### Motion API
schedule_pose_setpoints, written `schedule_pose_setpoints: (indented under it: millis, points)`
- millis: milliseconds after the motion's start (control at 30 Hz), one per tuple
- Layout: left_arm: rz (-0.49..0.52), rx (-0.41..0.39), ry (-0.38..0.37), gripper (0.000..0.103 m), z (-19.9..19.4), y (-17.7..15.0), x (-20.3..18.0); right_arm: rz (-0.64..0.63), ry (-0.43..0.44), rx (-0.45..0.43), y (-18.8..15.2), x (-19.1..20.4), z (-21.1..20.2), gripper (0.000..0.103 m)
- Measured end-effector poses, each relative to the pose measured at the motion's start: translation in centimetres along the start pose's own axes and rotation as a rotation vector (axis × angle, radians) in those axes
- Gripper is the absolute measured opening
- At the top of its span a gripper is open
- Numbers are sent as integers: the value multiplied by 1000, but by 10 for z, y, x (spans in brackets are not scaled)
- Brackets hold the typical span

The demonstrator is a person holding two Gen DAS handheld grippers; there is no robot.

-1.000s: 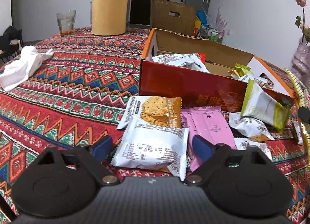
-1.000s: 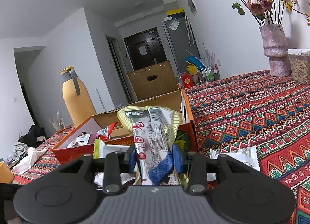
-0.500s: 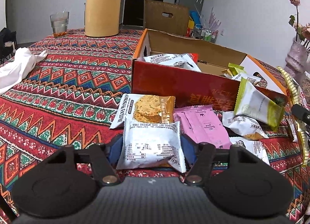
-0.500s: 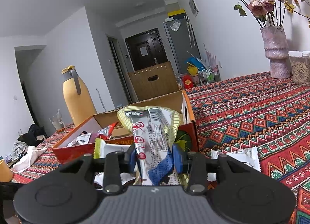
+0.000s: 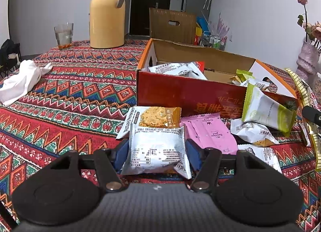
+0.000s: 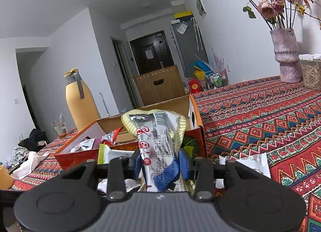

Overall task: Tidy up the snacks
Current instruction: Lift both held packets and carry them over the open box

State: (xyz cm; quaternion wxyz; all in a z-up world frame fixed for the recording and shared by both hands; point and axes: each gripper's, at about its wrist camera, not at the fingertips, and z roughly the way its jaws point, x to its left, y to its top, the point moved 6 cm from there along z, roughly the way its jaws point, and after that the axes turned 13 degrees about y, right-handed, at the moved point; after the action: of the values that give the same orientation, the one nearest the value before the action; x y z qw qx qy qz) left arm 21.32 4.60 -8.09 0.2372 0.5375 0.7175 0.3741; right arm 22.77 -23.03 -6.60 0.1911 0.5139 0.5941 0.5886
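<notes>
The sorting looks roughly half done, judging by how the packets lie. The open red-and-orange cardboard box (image 5: 186,93) stands on the counter (image 5: 80,95), which is covered with a red zigzag-patterned cloth, and it already holds a few packets: a white one (image 5: 176,69) at its left end and some green-edged ones (image 5: 243,74) toward its right.

Several packets lie on the cloth just in front of the box: a white-and-orange biscuit wrapper (image 5: 154,116), a pink foil packet (image 5: 210,133), a lime-and-white pouch (image 5: 264,111) leaning against the box front, and a few crumpled white wrappers (image 5: 250,131) beside it.

The left tool (image 5: 156,151) has its blue pads pressed against both sides of a white plastic snack packet printed with black text (image 5: 156,149), which sits low, just above the cloth, overlapping the biscuit wrapper. The grip appears settled; lifting it and carrying it over the box wall is probably next.

The right tool (image 6: 160,164) is clamped on a long silver-and-cream wrapper with red characters (image 6: 158,141), held upright close to the box's near right corner, not yet over the opening. Another white packet (image 6: 248,163) lies on the cloth to its right.

What remains, by my reckoning: dropping these two packets in, then clearing the loose ones.
</notes>
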Motion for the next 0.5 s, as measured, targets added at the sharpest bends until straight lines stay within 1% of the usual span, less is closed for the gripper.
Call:
schedule_pose_setpoints:
  millis: [267, 500]
  points:
    - [8, -39, 28, 62, -5, 1, -1, -3, 2, -6, 0, 1, -1, 37]
    - [23, -78, 22, 62, -16, 7, -3, -10, -2, -15, 0, 3, -1, 37]
